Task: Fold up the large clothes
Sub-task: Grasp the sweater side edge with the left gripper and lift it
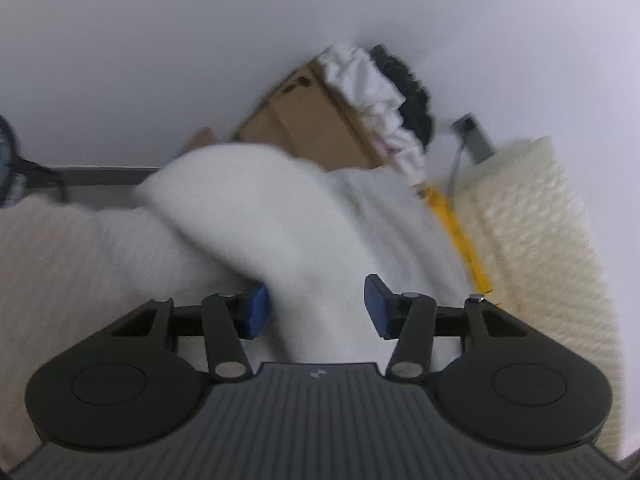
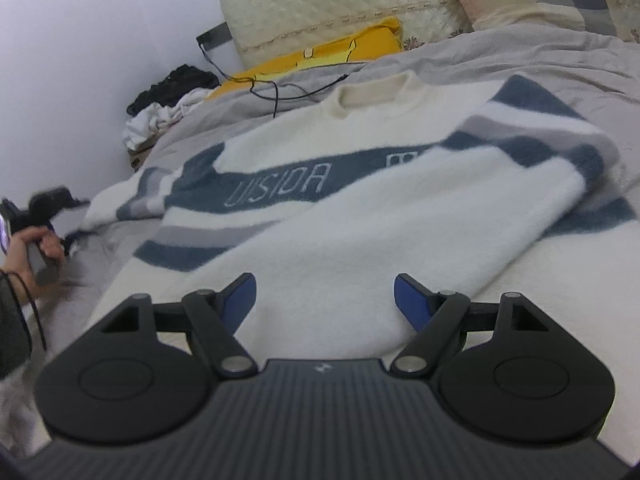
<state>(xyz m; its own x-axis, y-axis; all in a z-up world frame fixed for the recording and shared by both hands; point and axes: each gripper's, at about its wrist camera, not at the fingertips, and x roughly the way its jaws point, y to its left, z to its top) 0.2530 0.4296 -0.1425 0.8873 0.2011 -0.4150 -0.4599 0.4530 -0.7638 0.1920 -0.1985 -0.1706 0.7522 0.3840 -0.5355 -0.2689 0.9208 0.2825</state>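
Now the white and blue sweater [image 2: 360, 184] lies flat on the bed [image 2: 520, 68]. Right hand-held gripper [image 2: 325, 300] hangs apart over its bottom edge. Left hand-held gripper [image 1: 316, 306] has white cloth between its half-open pads.

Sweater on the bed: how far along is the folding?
Done: the sweater lies face up on the bed, and its sleeve on the picture's right is folded across the chest. In hand: nothing gripped; the right gripper is open over the hem, and white fabric lies between the left gripper pads without being pinched. Left: the other sleeve, then folding the body.
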